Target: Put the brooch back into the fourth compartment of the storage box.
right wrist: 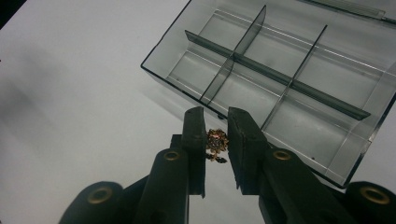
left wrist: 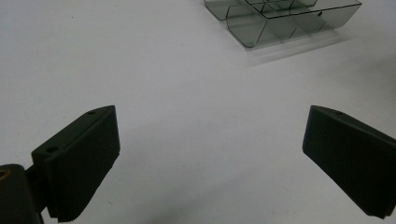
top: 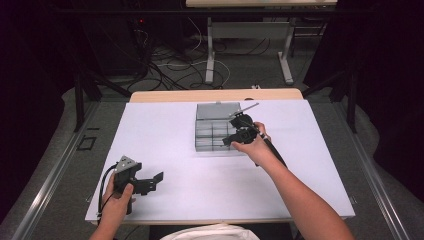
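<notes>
My right tongs (right wrist: 216, 140) pinch a small gold trinket (right wrist: 216, 142) just above the near edge of the clear divided box (right wrist: 327, 100), whose compartments lie straight ahead. My left tongs (left wrist: 210, 154) gape wide, empty, over bare counter (left wrist: 140, 60).

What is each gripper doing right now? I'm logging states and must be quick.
Left gripper: open, jaws wide apart over the white table, holding nothing.
Right gripper: shut on a small gold ornament, beside the clear divided box.
</notes>
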Demonstrator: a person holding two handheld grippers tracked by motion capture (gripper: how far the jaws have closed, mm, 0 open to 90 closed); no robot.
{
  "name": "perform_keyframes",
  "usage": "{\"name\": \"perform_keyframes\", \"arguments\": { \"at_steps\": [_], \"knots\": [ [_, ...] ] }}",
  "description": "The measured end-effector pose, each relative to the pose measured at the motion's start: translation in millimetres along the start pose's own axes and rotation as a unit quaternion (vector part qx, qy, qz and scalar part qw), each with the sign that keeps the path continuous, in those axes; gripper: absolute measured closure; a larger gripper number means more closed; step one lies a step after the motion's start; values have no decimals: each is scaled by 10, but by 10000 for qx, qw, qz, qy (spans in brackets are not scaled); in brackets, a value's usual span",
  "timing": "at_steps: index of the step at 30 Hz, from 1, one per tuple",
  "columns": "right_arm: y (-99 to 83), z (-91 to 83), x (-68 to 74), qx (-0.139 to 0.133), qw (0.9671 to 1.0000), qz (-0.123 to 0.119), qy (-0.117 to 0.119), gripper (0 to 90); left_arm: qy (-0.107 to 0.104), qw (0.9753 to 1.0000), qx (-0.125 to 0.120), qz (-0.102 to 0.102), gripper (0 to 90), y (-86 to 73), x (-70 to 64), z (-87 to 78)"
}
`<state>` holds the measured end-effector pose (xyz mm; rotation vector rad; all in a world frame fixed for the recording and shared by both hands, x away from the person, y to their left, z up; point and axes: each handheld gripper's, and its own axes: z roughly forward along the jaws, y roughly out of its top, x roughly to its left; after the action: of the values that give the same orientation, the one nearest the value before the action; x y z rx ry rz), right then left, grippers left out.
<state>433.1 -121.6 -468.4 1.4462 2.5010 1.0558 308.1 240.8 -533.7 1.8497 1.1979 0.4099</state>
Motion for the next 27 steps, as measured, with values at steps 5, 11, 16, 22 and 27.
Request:
{"name": "perform_keyframes", "arguments": {
  "at_steps": [5,11,16,22,27],
  "knots": [
    [43,41,6,55,10000,16,-39,778,0,10000,4,-4,43,0,2,1],
    [90,119,16,12,10000,26,-47,778,-2,10000,4,-8,43,-1,2,2],
    [131,195,39,39,9999,75,-76,778,-2,10000,4,-8,43,-1,4,1],
    [172,290,62,62,9999,85,-97,778,-8,10000,-4,-24,43,-2,6,0],
    [201,362,71,24,9999,-4,-119,778,-31,10000,44,-27,43,1,11,-9]
  ]
}}
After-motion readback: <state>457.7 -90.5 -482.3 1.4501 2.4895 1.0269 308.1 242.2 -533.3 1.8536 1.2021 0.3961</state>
